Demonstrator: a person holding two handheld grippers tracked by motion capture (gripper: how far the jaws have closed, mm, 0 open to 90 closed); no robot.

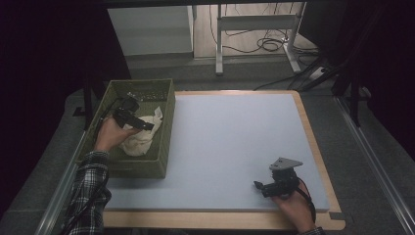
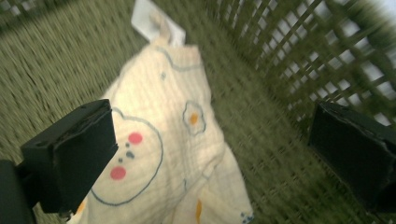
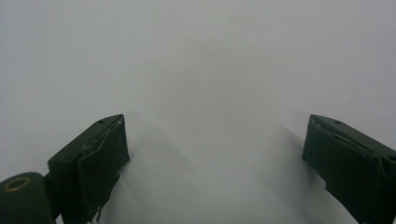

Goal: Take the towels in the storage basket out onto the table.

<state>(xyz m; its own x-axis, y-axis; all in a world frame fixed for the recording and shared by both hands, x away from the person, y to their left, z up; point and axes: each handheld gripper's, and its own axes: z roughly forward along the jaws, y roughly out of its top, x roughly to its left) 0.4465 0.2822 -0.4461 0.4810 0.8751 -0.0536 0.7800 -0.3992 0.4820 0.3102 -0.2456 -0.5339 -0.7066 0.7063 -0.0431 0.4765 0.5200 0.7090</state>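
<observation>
A cream cloth point(image 1: 138, 138) printed with bear faces and fried eggs lies crumpled inside a green lattice basket point(image 1: 166, 128) at the table's left. My left gripper point(image 1: 147, 124) hovers just over the cloth inside the basket. Seen from the left gripper view, that gripper point(image 2: 212, 149) is open, its jaws wide apart above the cloth point(image 2: 163, 140), not touching it. My right gripper point(image 1: 259, 186) rests low over the pale blue mat point(image 1: 230, 142) near the front right. In the right gripper view this gripper point(image 3: 215, 158) is open with nothing between its jaws, above the bare mat point(image 3: 201, 70).
The mat lies on a wooden tabletop point(image 1: 313, 142). A white tag point(image 2: 154, 21) sits at the cloth's far end in the basket point(image 2: 299, 60). Beyond the table stand a metal desk frame point(image 1: 254, 29) and floor cables point(image 1: 269, 45).
</observation>
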